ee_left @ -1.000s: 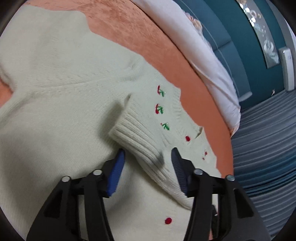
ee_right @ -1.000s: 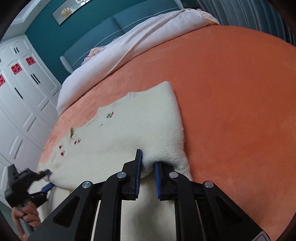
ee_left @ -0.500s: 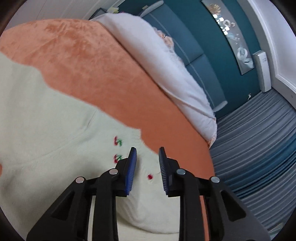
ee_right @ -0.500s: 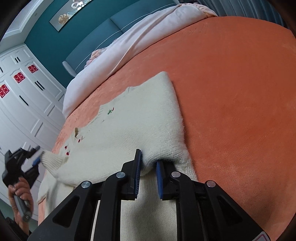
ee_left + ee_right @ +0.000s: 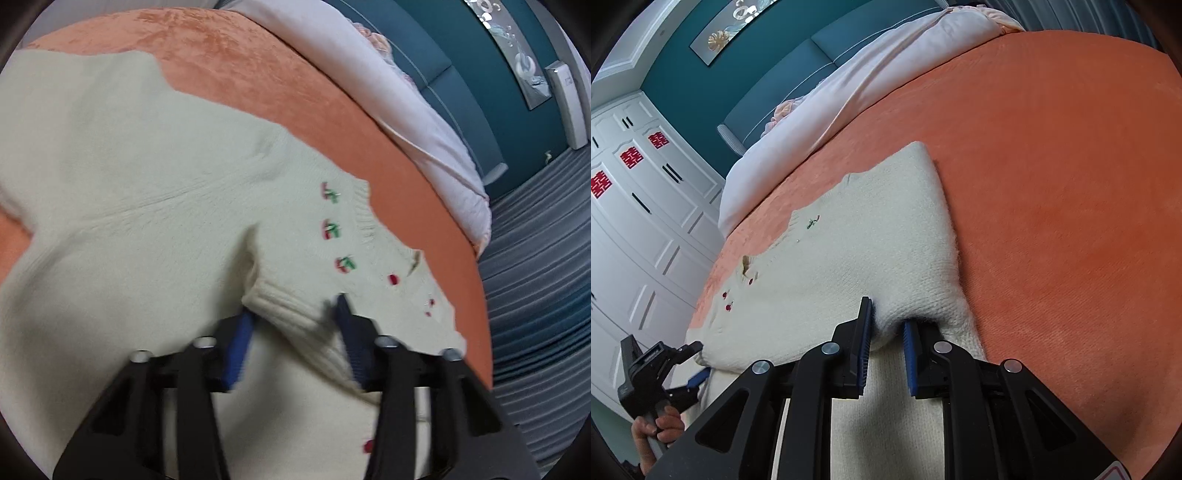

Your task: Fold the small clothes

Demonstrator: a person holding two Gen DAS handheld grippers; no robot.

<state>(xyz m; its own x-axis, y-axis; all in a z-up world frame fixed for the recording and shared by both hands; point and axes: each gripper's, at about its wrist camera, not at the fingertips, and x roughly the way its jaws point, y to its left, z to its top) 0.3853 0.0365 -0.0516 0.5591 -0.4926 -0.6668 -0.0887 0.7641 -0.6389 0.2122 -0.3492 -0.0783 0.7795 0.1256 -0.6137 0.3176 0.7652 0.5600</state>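
Note:
A small cream knit cardigan (image 5: 129,192) with red buttons and cherry embroidery lies on the orange bedspread (image 5: 258,81). Its ribbed sleeve cuff (image 5: 291,314) lies folded over the front, between the open jaws of my left gripper (image 5: 293,317). The jaws straddle the cuff without pinching it. In the right wrist view the cardigan (image 5: 857,243) lies flat, and my right gripper (image 5: 888,325) is shut on a bunched fold at its near right edge. The left gripper (image 5: 696,363) shows at that view's lower left, open.
A pale pink duvet (image 5: 857,85) lies along the far side of the bed against a teal headboard (image 5: 768,85). White wardrobe doors (image 5: 639,206) stand to the left. Bare orange bedspread (image 5: 1071,184) stretches to the right of the cardigan.
The left gripper carried the sleeve cuff inward over the cardigan's front, shut on it half a second ago, and now stands open around it. The right gripper kept its hold.

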